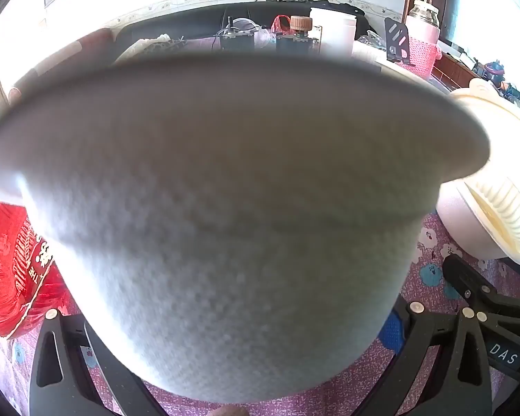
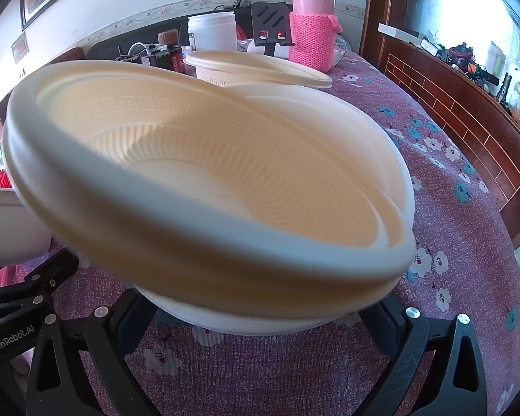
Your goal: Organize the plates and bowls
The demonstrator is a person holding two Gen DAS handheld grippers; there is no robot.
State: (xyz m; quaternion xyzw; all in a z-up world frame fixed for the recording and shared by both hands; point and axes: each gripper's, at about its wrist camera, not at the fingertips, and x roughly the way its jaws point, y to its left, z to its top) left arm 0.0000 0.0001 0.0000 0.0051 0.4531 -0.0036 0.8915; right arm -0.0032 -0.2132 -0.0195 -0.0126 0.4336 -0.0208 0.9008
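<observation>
A large white bowl point(image 1: 225, 208) fills the left wrist view, blurred and very close. It stands between the wide-spread fingers point(image 1: 52, 364) of my left gripper point(image 1: 242, 308), and it hides the fingertips. In the right wrist view a cream bowl point(image 2: 197, 180) with a key pattern leans tilted inside a white bowl point(image 2: 246, 322). That white bowl lies between the fingers point(image 2: 443, 364) of my right gripper point(image 2: 256, 301), whose jaws stand wide apart. Both grippers look open around their bowls. The left gripper's white bowl point(image 2: 3, 225) also shows at the left edge.
Cream plates on a cream tub point(image 2: 256, 66) stand behind the bowls on the purple flowered tablecloth point(image 2: 450, 208). Beyond are a pink flask point(image 2: 312, 24), a white jar point(image 2: 211, 31) and a black stand point(image 2: 270, 24). A red bag point(image 1: 14, 260) lies left. The table edge runs along the right.
</observation>
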